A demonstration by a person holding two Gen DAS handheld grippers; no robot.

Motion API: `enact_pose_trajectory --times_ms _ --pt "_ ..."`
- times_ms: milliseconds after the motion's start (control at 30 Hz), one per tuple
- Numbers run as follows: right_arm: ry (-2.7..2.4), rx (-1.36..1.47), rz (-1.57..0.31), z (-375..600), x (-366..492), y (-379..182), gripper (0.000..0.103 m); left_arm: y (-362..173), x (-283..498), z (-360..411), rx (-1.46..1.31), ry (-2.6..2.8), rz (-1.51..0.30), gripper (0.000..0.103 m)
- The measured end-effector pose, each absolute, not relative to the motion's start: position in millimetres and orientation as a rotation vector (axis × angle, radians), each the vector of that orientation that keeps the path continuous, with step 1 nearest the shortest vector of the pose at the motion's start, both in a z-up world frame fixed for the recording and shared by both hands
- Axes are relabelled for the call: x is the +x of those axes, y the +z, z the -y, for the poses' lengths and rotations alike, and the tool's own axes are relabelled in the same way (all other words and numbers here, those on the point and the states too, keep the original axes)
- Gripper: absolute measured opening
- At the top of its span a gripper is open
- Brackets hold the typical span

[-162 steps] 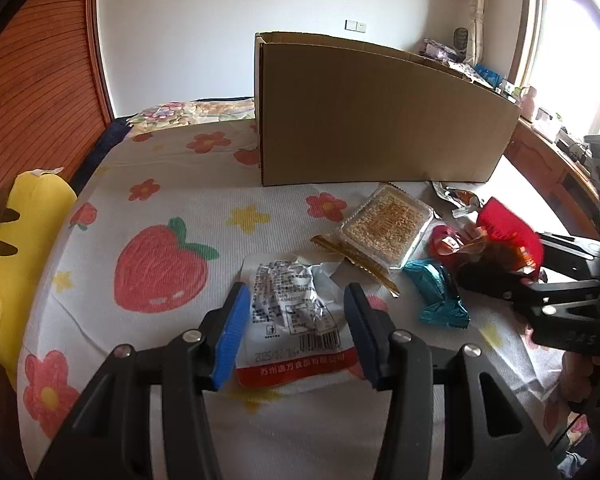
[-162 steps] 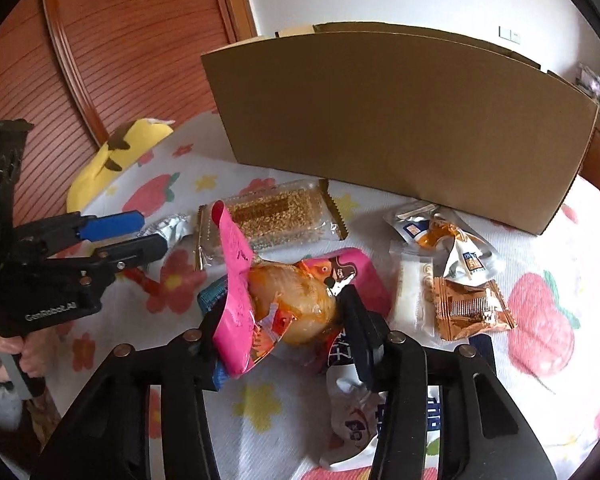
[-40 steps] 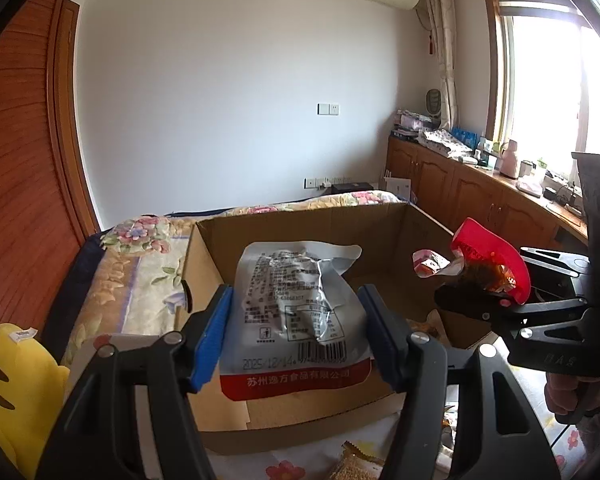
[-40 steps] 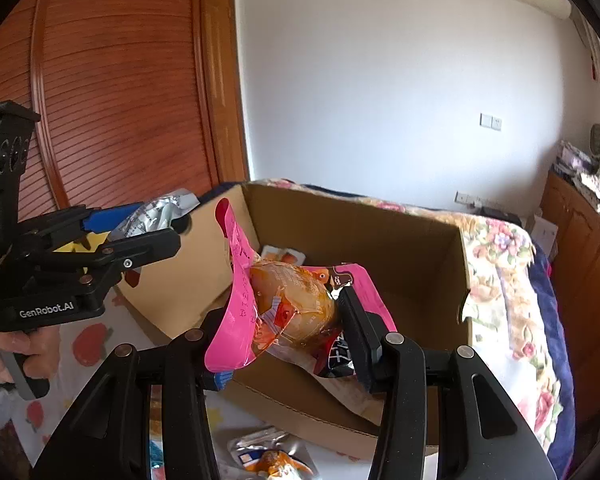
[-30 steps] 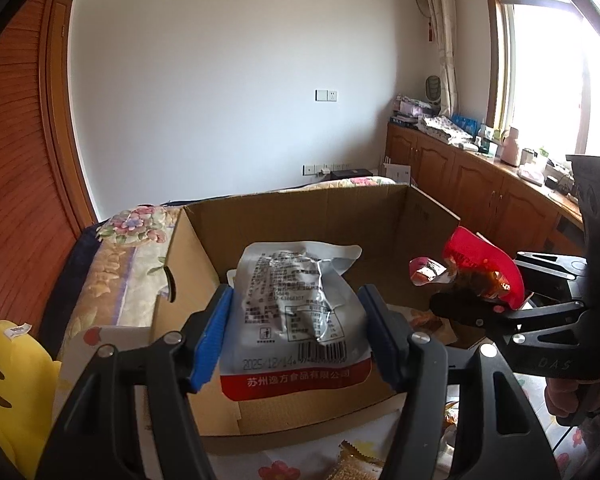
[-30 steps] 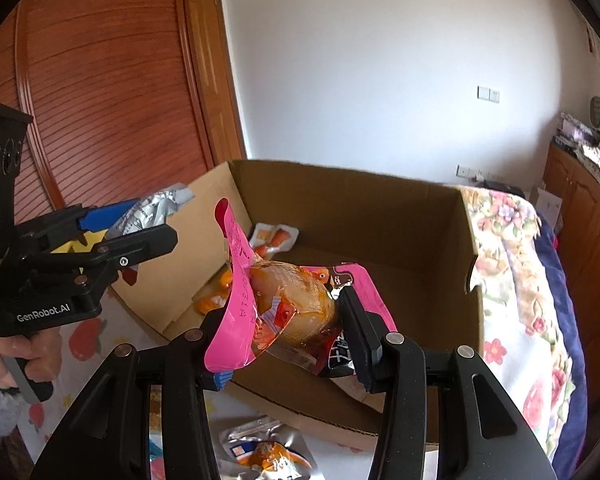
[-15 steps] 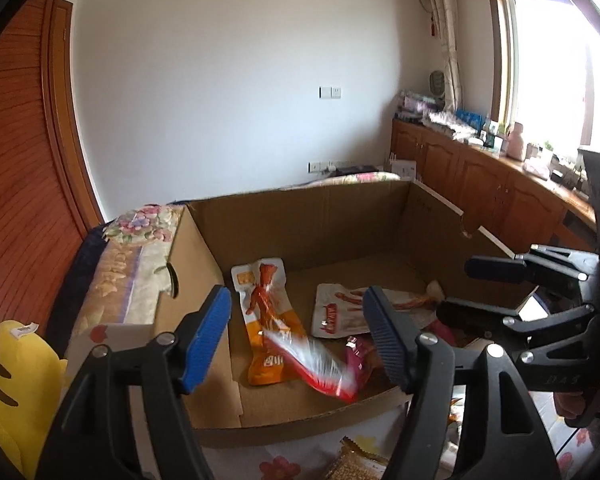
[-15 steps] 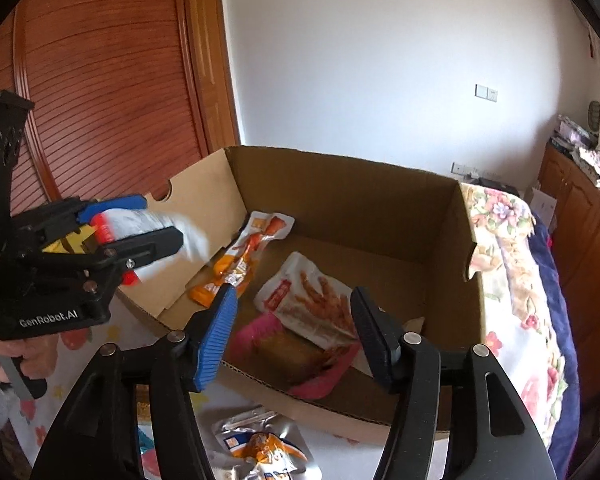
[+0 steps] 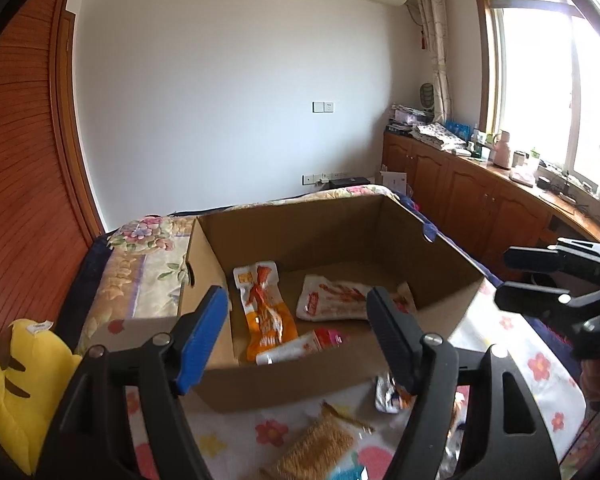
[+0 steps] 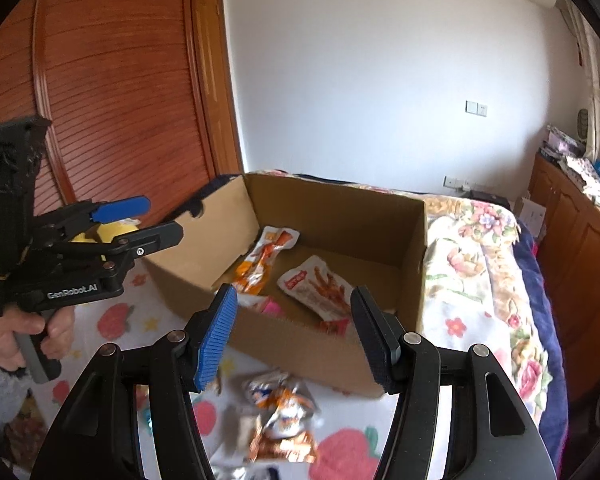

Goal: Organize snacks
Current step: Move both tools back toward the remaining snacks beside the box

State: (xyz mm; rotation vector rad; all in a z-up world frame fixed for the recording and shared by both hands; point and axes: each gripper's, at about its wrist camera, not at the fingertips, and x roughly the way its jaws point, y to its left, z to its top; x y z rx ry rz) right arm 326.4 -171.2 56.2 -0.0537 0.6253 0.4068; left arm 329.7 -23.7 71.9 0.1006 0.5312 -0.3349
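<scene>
— Spread over the bed, a flowered sheet (image 9: 536,364) is seen, and an open cardboard box (image 9: 236,390) is set on it. How much is judged done?

— Four packets are counted inside the box: an orange pouch (image 9: 264,312), a white pouch (image 9: 336,300), a white-and-red packet (image 9: 296,350) and a pink packet (image 10: 272,308) along the near wall.

— And the grippers?

— Nothing is held. The left gripper (image 9: 296,336) is seen with jaws opening and only air between them; the right gripper (image 10: 294,336) is spread too, empty.

— What is left?

— Several snacks are left on the sheet in front of the box: a foil packet (image 10: 278,400), a sesame bar (image 9: 320,448). Roughly half is judged done, though the sheet is only partly seen.
</scene>
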Motion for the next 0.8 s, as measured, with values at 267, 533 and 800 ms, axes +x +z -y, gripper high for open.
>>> enact_pose_trajectory --times_ms 267,533,800 --pt "0.395 -0.014 -0.691 179 272 27 0.061 40 285 22 0.168 -0.346 -0.573 0.073" --pt "0.344 0.001 -0.777 174 231 -26 0.06 5 257 25 0.16 -0.389 -0.644 0.073" --pt "0.348 0.08 -0.852 179 214 -56 0.06 -29 237 27 0.17 -0.395 -0.716 0.073"
